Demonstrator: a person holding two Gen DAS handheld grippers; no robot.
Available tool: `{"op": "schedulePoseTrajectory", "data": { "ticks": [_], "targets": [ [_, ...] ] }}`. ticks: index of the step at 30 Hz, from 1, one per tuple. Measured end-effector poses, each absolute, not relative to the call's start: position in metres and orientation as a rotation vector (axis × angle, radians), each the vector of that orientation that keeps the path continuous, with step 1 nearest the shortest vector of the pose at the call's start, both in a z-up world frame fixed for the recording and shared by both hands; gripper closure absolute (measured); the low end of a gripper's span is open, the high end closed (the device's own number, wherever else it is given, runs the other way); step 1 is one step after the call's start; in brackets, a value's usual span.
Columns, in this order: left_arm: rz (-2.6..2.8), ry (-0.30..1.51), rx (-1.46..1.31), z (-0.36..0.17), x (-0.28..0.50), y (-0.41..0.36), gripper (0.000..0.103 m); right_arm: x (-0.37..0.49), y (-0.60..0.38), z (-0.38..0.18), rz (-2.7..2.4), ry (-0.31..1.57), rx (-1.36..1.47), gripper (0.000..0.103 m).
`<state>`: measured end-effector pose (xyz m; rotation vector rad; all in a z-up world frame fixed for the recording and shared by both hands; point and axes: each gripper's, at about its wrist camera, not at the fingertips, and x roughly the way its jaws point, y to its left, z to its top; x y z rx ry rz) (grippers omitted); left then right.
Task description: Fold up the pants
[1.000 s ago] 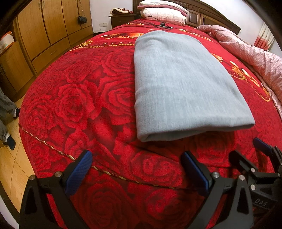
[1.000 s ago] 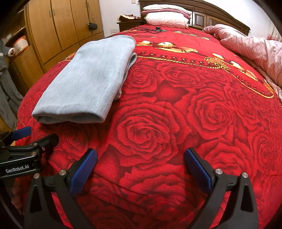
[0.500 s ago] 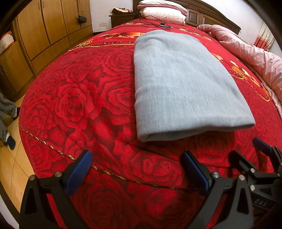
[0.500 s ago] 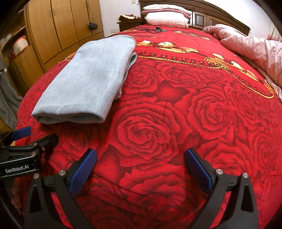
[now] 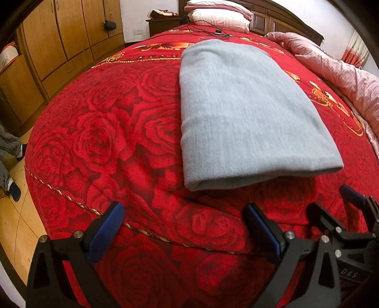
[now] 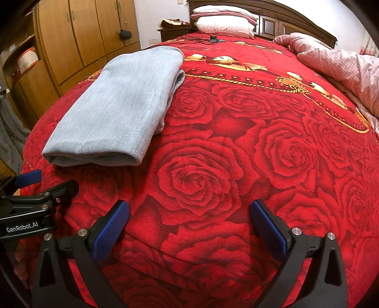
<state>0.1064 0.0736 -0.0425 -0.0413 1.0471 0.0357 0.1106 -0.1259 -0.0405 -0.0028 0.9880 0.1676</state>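
Pants (image 5: 241,113): grey, soft knit, folded into a flat oblong bundle. The bundle lies on the bed, near its foot end, with the rounded fold edge facing the cameras. In the right wrist view the pants (image 6: 120,111) sit to the left, and layered edges show along their right side.

Bedspread (image 5: 106,142): red, printed with large roses, with gold rope trim near the foot and gold ornament toward the middle. It covers the whole bed beneath the pants.

Left claw (image 5: 182,227): blue-padded fingers spread wide, nothing between them. It is poised over the foot edge of the bed, just short of the fold edge of the pants and not touching them. It also shows at the left margin of the right wrist view (image 6: 46,181).

Right claw (image 6: 189,225): fingers equally wide apart, holding nothing. It is poised over bare bedspread, to the right of the pants and clear of them. Part of it shows at the right margin of the left wrist view (image 5: 336,203).

Pillows (image 6: 225,19): stacked at the headboard.

Quilt (image 6: 343,64): pink check, bunched along the right side of the bed.

Wardrobe (image 5: 59,40): wooden, left of the bed, with a small dark pouch, possibly a bag, hanging from a door.

Cable (image 5: 208,28): dark, lying on the bedspread near the pillows.
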Motion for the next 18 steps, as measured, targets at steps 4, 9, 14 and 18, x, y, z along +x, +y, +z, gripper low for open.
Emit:
{"op": "schedulePoseTrajectory", "data": {
  "ticks": [4,9,14,18],
  "targets": [
    [0.033,1.053,-0.040,-0.0437,0.1074,0.0734,0.000,0.1113,-0.1245,-0.0411,0.166,0.987,-0.004,0.000],
    [0.032,1.055,-0.039,-0.0435,0.1075,0.0738,0.000,0.1114,-0.1241,-0.0412,0.166,0.987,-0.004,0.000],
    [0.031,1.058,-0.040,-0.0434,0.1077,0.0737,0.000,0.1117,-0.1245,-0.0413,0.165,0.986,-0.005,0.000],
    [0.030,1.059,-0.039,-0.0436,0.1092,0.0739,0.000,0.1118,-0.1248,-0.0417,0.167,0.986,-0.004,0.000]
  ]
}}
